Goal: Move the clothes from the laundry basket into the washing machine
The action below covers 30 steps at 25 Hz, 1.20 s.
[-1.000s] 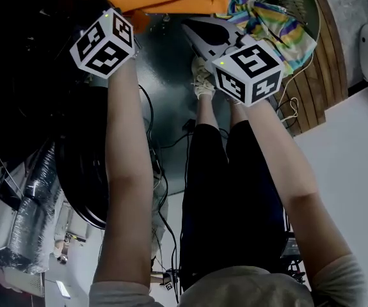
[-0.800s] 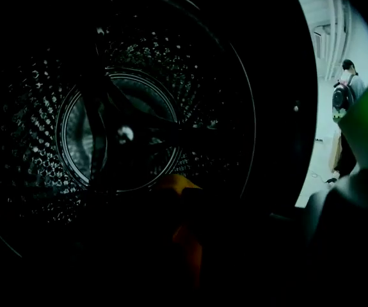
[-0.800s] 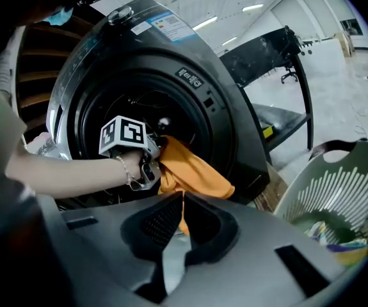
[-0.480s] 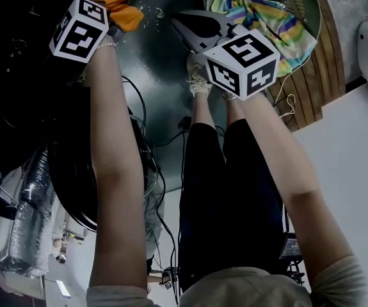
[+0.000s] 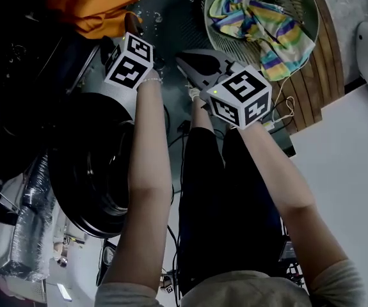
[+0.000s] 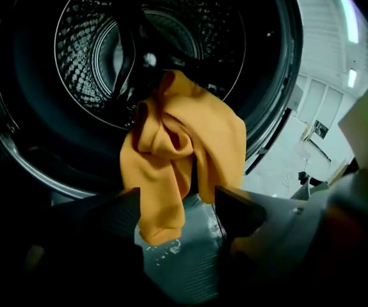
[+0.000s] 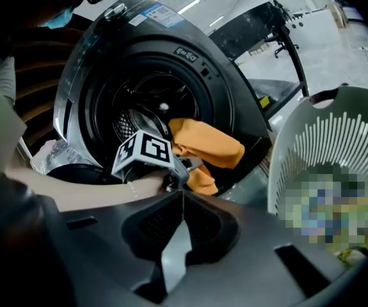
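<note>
The left tongs (image 6: 177, 211) point steeply down. Their jaws have just been opening and stand wide apart; the orange garment (image 6: 177, 139) hangs free in the gap. The right tongs (image 7: 178, 194) have their jaws pressed together. The left forearm (image 5: 148, 158) and right forearm (image 5: 280, 171) are stretched forward.

No text can be read with certainty. The washing machine (image 7: 75, 75) carries a blue and white label (image 7: 161, 13) on its top panel and a round badge (image 7: 191, 57) on the door frame, both too small. The marker cubes (image 5: 130, 62) show only black-and-white square patterns.
</note>
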Available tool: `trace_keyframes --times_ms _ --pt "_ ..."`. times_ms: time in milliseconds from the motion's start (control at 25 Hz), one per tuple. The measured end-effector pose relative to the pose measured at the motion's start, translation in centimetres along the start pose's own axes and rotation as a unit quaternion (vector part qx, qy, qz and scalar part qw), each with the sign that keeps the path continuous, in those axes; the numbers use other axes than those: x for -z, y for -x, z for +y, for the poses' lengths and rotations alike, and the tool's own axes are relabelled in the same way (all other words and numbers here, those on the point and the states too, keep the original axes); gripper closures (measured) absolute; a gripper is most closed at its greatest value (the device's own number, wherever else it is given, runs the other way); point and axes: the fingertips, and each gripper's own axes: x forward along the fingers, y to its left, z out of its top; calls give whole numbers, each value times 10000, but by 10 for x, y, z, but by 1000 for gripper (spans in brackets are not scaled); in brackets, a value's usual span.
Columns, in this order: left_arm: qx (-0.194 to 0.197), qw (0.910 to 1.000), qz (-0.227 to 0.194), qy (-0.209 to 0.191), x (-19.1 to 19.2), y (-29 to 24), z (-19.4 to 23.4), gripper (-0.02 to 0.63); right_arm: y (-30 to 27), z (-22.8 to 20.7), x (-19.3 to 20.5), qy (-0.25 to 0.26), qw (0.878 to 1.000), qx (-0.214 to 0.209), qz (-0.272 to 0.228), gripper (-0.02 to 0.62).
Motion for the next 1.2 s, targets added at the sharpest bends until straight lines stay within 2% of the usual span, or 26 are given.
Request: trace_keyframes --times_ms 80,160,320,400,440,600,800,920,1080,1200 --pt "61 9998 -61 179 -4 -15 -3 249 1 -5 -1 104 9999 31 7 581" --pt "76 9998 -92 128 -13 -28 -7 249 2 -11 -4 125 9999 75 -45 581" --pt "-363 9992 86 158 -18 -37 0 270 3 -20 -7 144 9998 128 -66 581" --pt "-545 9984 86 74 -23 -32 5 524 3 -24 -9 168 9997 157 -65 581" --pt "-532 9986 53 15 -26 -29 5 550 4 -25 -10 178 9997 171 -76 581" --pt "-138 9985 -451 -262 -52 -6 -2 560 7 -27 -17 144 9995 211 -169 581" --pt "39 9909 -1222 -565 -116 14 3 561 6 -23 -28 159 9994 209 -238 581" --pt "-26 9842 -1602 -760 -153 8 10 561 3 -18 -36 194 9992 177 -294 581" --pt "-271 9698 -2230 -955 -214 1 19 561 -1 -11 -41 239 9991 106 -330 581" --pt "-608 9646 -2326 -1081 -236 -10 27 560 -2 -9 -41 234 9991 93 -342 581"
